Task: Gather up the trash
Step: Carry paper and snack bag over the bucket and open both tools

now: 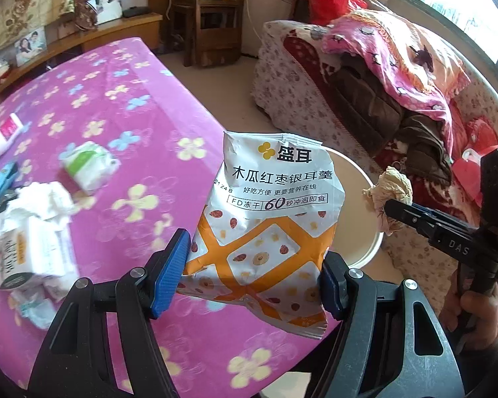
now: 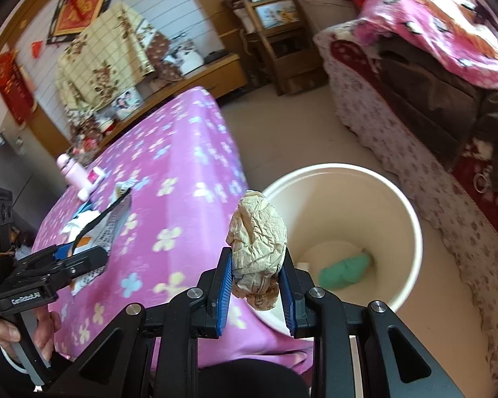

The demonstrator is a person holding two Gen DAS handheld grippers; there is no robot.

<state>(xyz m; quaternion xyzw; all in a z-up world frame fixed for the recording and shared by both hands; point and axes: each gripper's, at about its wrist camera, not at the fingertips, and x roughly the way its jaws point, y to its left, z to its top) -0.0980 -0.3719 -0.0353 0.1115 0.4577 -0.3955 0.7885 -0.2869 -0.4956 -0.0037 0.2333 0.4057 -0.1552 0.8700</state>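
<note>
Carrying trash to the bin is the step in hand: the left tool (image 1: 252,265) clamps a white-and-orange snack packet (image 1: 265,219) over the near edge of the pink-clothed bench (image 1: 132,99), while the right tool (image 2: 255,285) pinches a crumpled beige paper wad (image 2: 257,248) beside the cream bin (image 2: 411,219). Next, each load probably needs to hang over the bin's mouth before release.

snack packet (image 1: 265,212): white-orange, upright | paper wad (image 2: 257,248): beige, crumpled
</note>
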